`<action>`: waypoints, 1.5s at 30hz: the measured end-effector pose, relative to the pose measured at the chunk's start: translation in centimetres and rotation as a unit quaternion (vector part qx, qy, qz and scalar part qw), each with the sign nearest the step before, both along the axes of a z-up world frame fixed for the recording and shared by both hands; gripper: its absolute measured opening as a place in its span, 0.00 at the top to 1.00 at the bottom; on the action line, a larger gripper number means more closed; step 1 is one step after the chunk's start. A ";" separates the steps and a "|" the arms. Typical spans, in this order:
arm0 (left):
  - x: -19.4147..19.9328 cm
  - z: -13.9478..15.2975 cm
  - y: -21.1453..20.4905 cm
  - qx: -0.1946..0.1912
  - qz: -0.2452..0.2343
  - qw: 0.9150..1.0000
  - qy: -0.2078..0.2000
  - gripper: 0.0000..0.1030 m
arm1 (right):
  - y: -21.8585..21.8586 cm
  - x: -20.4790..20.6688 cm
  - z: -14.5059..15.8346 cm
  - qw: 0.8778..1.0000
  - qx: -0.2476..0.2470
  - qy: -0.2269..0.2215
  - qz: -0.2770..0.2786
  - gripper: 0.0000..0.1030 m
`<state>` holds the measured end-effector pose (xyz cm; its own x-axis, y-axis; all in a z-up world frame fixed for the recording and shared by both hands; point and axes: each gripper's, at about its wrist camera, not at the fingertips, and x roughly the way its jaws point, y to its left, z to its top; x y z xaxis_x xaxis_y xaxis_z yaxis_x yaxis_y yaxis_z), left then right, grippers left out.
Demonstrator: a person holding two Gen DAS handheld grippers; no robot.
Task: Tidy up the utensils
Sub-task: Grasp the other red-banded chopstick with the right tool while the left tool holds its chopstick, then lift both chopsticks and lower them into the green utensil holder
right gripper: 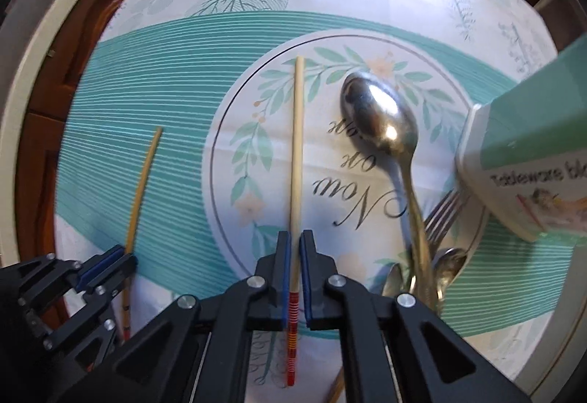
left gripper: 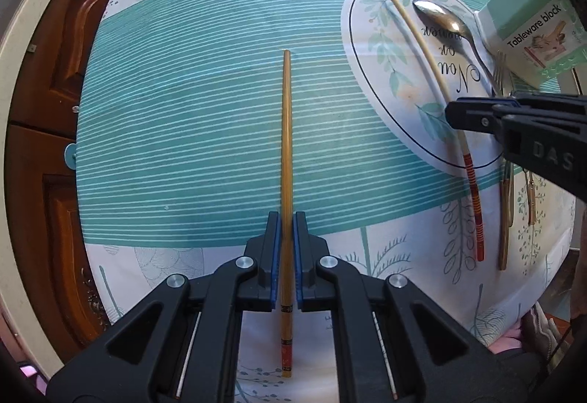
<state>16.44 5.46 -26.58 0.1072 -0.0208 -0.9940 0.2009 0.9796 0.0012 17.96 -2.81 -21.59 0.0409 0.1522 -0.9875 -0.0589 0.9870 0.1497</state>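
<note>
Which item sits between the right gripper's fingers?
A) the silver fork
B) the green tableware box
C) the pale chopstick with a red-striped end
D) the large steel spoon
C: the right gripper closes its fingers around the pale chopstick with a red-striped end.

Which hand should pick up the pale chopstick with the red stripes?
The right one. The right tool already straddles the pale chopstick, one finger on each side. The left tool is busy around the yellow chopstick on the teal stripes, farther away.
</note>
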 end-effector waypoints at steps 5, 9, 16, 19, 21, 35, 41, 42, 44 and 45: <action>-1.7 2.0 0.0 -0.025 0.008 0.998 -0.057 0.96 | -2.6 -3.0 1.9 0.997 0.062 -0.045 0.003 0.95; -2.6 5.1 -1.0 -0.034 0.009 0.992 -0.120 0.96 | -4.2 -5.9 4.5 0.990 0.087 -0.108 0.016 0.95; -3.5 13.8 -4.2 -0.071 -0.003 0.967 -0.243 0.96 | -7.9 -10.6 11.3 0.958 0.132 -0.252 0.025 0.95; -3.3 17.4 -6.1 -0.081 -0.013 0.955 -0.285 0.96 | -9.6 -12.0 14.4 0.941 0.140 -0.309 0.012 0.95; -3.4 19.7 -7.3 -0.088 -0.020 0.946 -0.311 0.96 | -10.5 -12.3 16.3 0.928 0.138 -0.345 0.000 0.95; 1.4 30.2 -15.2 -0.191 -0.031 0.894 -0.404 0.96 | -18.1 -10.0 23.5 0.851 0.109 -0.503 -0.099 0.95; 5.3 29.3 -16.3 -0.252 0.006 0.875 -0.412 0.96 | -19.7 -7.7 21.8 0.826 0.105 -0.537 -0.133 0.95; 6.0 28.8 -16.2 -0.255 0.010 0.873 -0.414 0.96 | -19.8 -7.2 21.2 0.823 0.103 -0.541 -0.135 0.95; 7.2 28.2 -16.5 -0.268 0.026 0.866 -0.421 0.96 | -19.9 -6.7 20.2 0.818 0.095 -0.550 -0.140 0.95; 7.6 27.7 -16.4 -0.269 0.029 0.863 -0.426 0.96 | -20.0 -6.5 19.8 0.815 0.095 -0.555 -0.138 0.95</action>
<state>24.00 -10.90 1.15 0.8110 -0.4252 -0.4019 0.3018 0.8925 -0.3353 11.49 -22.78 -1.81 0.9515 0.1322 -0.2779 -0.0424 0.9507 0.3072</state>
